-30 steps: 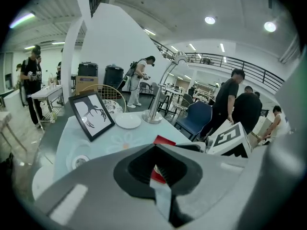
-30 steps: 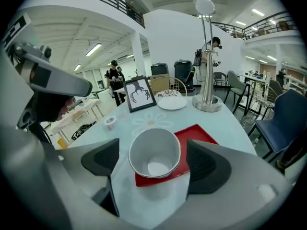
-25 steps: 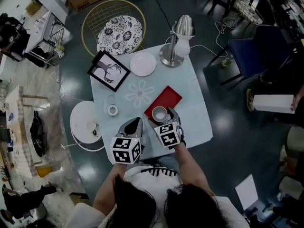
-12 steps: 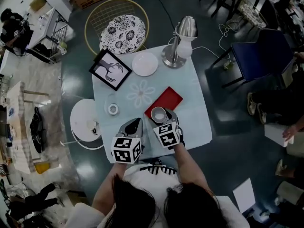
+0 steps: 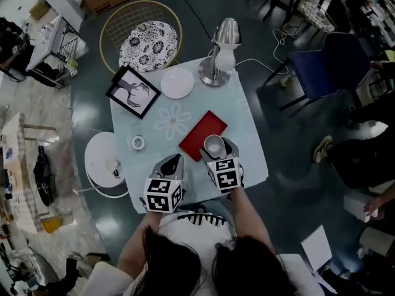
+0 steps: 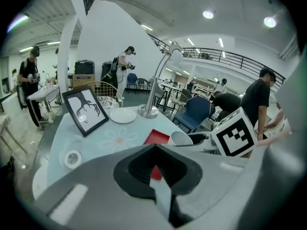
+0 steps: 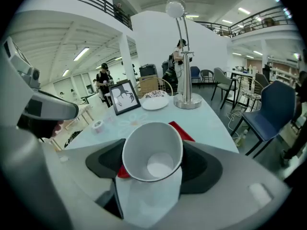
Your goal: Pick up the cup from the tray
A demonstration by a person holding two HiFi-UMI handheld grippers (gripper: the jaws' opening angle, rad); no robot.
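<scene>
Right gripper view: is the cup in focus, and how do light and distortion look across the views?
Right gripper view: strong fisheye bending, dark corners, cup sharp and evenly lit. Left gripper view: same fisheye, ceiling lights flaring, near foreground soft. Head view: dim, with glare patches on the floor.

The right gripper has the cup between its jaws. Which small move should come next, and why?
Probably lift straight up. The right gripper has just been closing its jaws and now clamps the cup, at the near corner of the red tray.
</scene>
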